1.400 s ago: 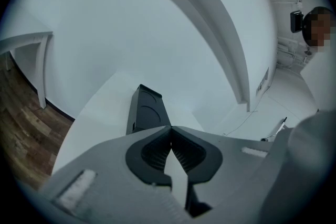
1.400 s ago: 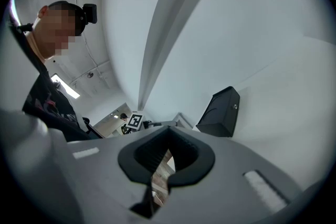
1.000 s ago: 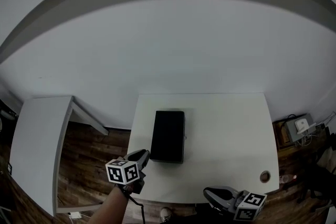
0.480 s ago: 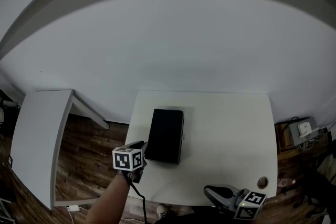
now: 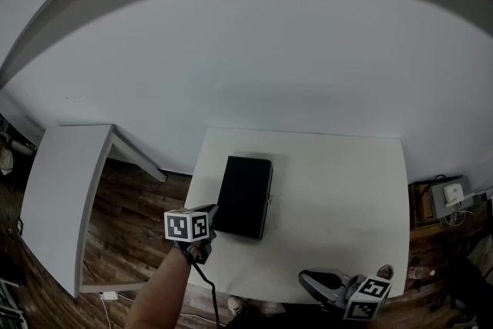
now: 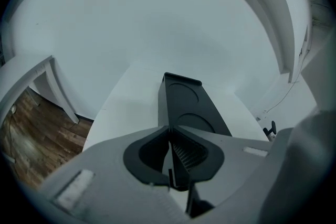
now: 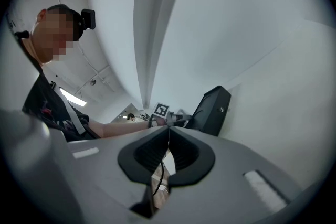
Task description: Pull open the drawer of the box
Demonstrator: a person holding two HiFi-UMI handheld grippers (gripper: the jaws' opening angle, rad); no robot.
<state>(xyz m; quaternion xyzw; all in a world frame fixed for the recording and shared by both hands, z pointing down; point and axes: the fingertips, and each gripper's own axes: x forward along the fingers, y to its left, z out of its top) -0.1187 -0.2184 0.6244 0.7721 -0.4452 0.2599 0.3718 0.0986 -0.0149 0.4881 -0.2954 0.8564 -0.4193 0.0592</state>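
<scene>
— Black box (image 5: 246,195), long and narrow, lies left of the middle of the white table (image 5: 339,196). It looks like rigid plastic, so it is probably light.
— So it may slide when the drawer is pulled?
— I'd expect so, since the tabletop looks smooth. The left gripper (image 5: 208,210) is just at the box's near end, its jaws pressed together on nothing. I can't tell whether it touches the box.
— And the right gripper (image 5: 310,278)?
— Clenched too and empty, well apart at the table's near edge (its camera looks across at the box's side).
— Where should it take hold?
— A small pale knob (image 7: 222,109) shows on that right-hand side face, and that's my guess for the pull. It's tiny, so it needs a careful pinch, with the other gripper bracing the shell.
</scene>
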